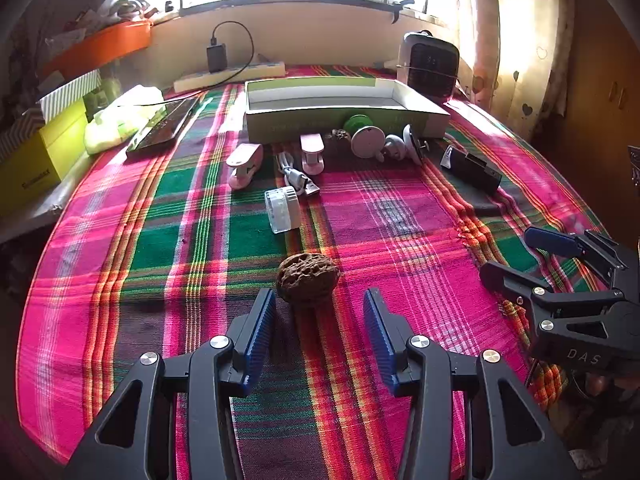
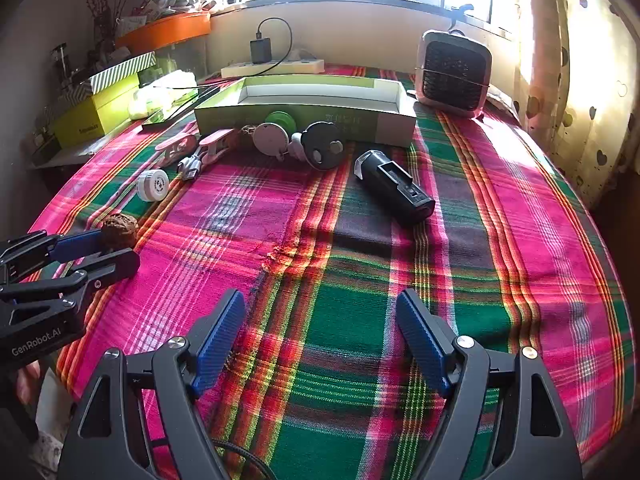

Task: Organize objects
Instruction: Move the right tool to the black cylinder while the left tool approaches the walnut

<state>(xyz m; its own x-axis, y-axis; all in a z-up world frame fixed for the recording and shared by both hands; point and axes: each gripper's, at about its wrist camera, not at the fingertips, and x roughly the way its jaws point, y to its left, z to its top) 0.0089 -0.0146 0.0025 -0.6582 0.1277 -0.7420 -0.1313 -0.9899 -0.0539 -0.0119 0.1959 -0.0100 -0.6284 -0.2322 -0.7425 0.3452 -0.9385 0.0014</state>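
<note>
Brown, wrinkled walnut (image 1: 307, 277) lies just beyond the left gripper (image 1: 320, 320), between its spread, empty fingertips, long axis crosswise; the right gripper (image 2: 320, 340), also open and empty, hangs well apart.

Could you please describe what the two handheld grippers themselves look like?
Both the left gripper and right gripper are matte black plastic with triangular cutouts, silver round bolts and ribbed blue finger pads. White lettering reads "GenRobot.AI" on the left, "DAS" on the right.
</note>
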